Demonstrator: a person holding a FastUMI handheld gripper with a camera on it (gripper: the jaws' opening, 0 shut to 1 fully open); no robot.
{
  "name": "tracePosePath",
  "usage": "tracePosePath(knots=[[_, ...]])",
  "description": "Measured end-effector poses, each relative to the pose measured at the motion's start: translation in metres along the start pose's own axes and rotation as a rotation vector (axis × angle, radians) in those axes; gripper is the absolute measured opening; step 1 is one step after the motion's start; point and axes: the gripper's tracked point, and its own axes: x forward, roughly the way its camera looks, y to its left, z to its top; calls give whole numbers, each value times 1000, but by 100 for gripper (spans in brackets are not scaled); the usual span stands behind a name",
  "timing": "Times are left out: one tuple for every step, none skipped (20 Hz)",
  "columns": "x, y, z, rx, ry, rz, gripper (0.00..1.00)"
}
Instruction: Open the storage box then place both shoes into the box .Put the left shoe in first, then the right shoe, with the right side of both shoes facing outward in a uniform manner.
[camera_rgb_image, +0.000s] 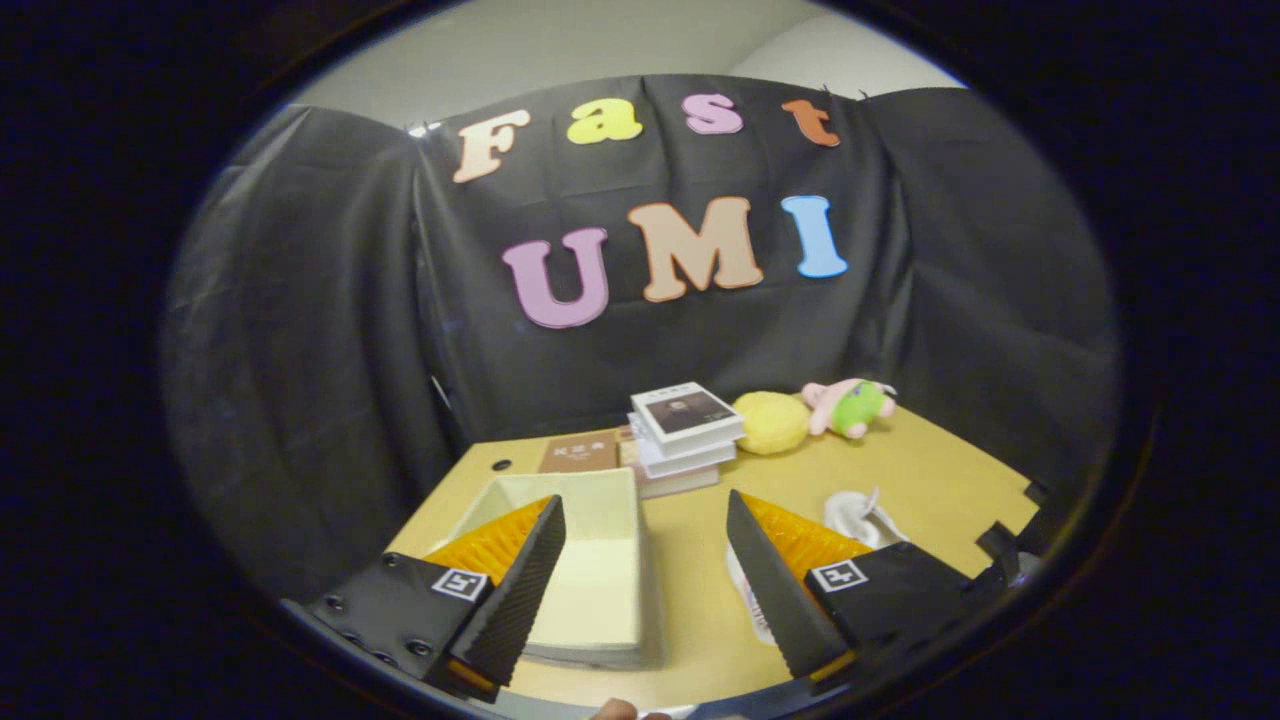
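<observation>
Already the box (590, 560) sits lidless on the desk (900, 470) — fingers (520, 590) spread wide, empty, lined up toward the shoe (860, 515).

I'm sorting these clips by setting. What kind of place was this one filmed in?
Probably a staged recording booth, not a lived-in room: black cloth walls in a wooden table holding props, namely a book stack, plush toys and an open storage box. The gripper hangs open above it.
</observation>
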Motion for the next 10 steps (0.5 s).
tracePosePath(knots=[[7, -19, -6, -22, 34, -45, 100], [14, -38, -14, -46, 73, -88, 100], [23, -55, -23, -67, 114, -129, 100], [33, -76, -32, -90, 160, -184, 100], [43, -91, -44, -104, 216, -219, 100], [50, -100, -54, -117, 266, -237, 100], [60, -109, -66, -127, 320, -254, 100], [68, -115, -75, -137, 368, -258, 100], [75, -121, -84, -138, 416, -270, 100], [83, -123, -92, -138, 455, -267, 100]])
